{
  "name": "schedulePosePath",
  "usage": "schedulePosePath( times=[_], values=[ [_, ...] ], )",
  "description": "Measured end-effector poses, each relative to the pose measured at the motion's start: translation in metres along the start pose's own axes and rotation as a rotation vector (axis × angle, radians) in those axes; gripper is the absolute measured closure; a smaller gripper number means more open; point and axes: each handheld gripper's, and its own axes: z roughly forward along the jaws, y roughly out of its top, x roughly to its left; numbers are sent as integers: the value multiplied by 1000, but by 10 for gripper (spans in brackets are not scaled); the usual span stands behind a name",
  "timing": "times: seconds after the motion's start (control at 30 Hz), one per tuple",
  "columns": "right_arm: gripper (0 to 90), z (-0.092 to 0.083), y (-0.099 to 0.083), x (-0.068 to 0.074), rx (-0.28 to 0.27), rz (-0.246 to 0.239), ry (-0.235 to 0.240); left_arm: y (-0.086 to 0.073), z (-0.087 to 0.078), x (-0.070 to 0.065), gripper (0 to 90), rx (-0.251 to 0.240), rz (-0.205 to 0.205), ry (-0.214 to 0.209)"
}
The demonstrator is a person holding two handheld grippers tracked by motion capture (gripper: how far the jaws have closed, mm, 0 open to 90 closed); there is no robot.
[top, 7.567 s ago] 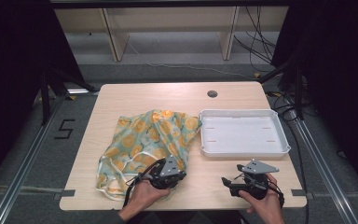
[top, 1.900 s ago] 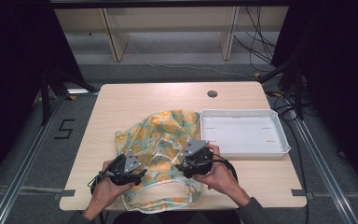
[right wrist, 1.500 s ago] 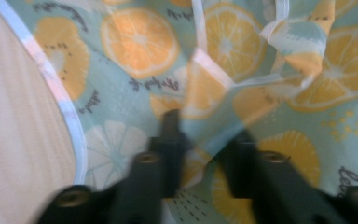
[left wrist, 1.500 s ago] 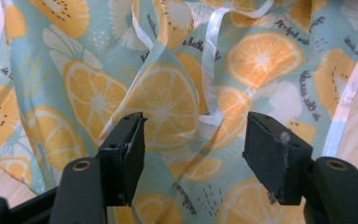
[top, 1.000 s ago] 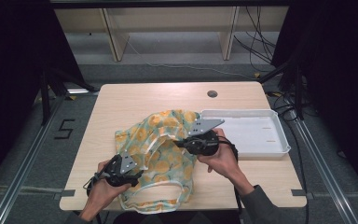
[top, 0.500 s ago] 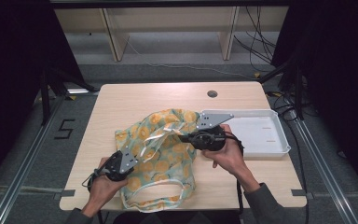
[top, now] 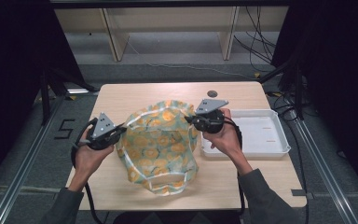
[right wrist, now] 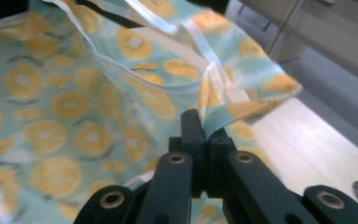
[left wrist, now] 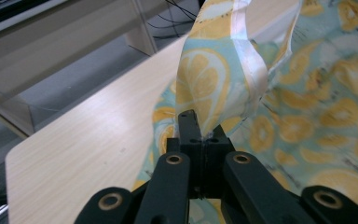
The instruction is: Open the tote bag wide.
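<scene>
While a person sits at the near edge of a light wooden desk (top: pixel 242 182), each hand holds a black gripper, and a cloth hangs stretched between the two.

At the left, the left hand (top: pixel 89 156) holds the left gripper (top: pixel 117 133) raised above the desk, pointing toward the middle. Its jaws have just been closing and now stand pressed together on the cloth's left edge. From the left gripper view, the left gripper (left wrist: pixel 200 135) pinches a fold of fabric with a white hem that rises above the jaws.

At the middle, the cloth (top: pixel 161 144) is pale teal printed with orange and yellow citrus slices and bordered by a white hem. It is lifted at both sides and sags between them, its lower part lying bunched on the desk near the person.

To the right of it, the right hand (top: pixel 223 137) holds the right gripper (top: pixel 189 119) a little higher and farther back, jaws clamped on the cloth's right edge. The right gripper view shows the right gripper (right wrist: pixel 201 133) shut on a hemmed corner.

At the far right, a white tray (top: pixel 279 150) lies on the desk, just beside the right hand.
</scene>
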Motion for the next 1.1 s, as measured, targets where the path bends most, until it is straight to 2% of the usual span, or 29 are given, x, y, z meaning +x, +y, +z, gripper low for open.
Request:
schedulePosePath(
  times=[0.03, 0.07, 0.17, 0.3, 0.37, 0.43, 0.53, 0.57, 0.63, 0.67, 0.7, 0.77, 0.8, 0.83, 0.87, 0.93, 0.97, 1.0, 1.03, 1.07, 1.1],
  values=[
    [900, 4, 3, -5, 14, -14, -10, 1, 3, 4, 897, -2, -12, -1],
    [900, 9, 6, -9, 20, -16, -40, 2, 6, 7, 897, -1, -28, 3],
    [900, 22, 14, -24, 32, 2, -73, 2, 19, 20, 897, 10, -79, 8],
    [900, 43, 21, -40, 64, -1, -117, 0, 37, 39, 897, 42, -135, 45],
    [900, 52, 21, -46, 78, 12, -133, -2, 47, 45, 897, 51, -177, 44],
    [900, 64, 21, -52, 109, 20, -157, -5, 57, 50, 897, 68, -200, 43],
    [900, 78, 16, -58, 152, 54, -168, -12, 72, 52, 896, 119, -215, 49],
    [900, 83, 14, -59, 165, 59, -178, -14, 75, 54, 895, 150, -205, 47],
    [900, 93, 9, -60, 213, 60, -181, -20, 84, 54, 895, 179, -201, 44],
    [900, 96, 7, -60, 219, 57, -184, -23, 88, 55, 895, 210, -191, 35],
    [895, 100, 5, -61, 245, 64, -178, -26, 90, 55, 895, 219, -193, 27],
    [881, 105, 1, -61, 271, 59, -180, -32, 97, 50, 894, 220, -224, 1],
    [860, 107, -2, -62, 299, 44, -181, -35, 99, 48, 894, 235, -214, 1],
    [830, 108, -4, -63, 305, 52, -170, -38, 100, 48, 894, 251, -205, -3],
    [783, 109, -6, -61, 322, 81, -163, -40, 104, 45, 893, 231, -237, 3],
    [696, 111, -9, -60, 343, 90, -158, -46, 106, 42, 893, 240, -245, -18],
    [644, 109, -9, -60, 358, 87, -147, -47, 107, 41, 893, 245, -240, -15],
    [588, 108, -9, -60, 361, 78, -151, -48, 107, 41, 893, 255, -229, -29],
    [555, 102, -6, -59, 375, 104, -150, -49, 108, 40, 893, 252, -230, -23],
    [518, 96, -2, -61, 350, 91, -169, -50, 107, 40, 893, 270, -225, -30],
    [479, 87, 3, -60, 306, 114, -175, -50, 109, 38, 893, 255, -242, -21]
  ],
)
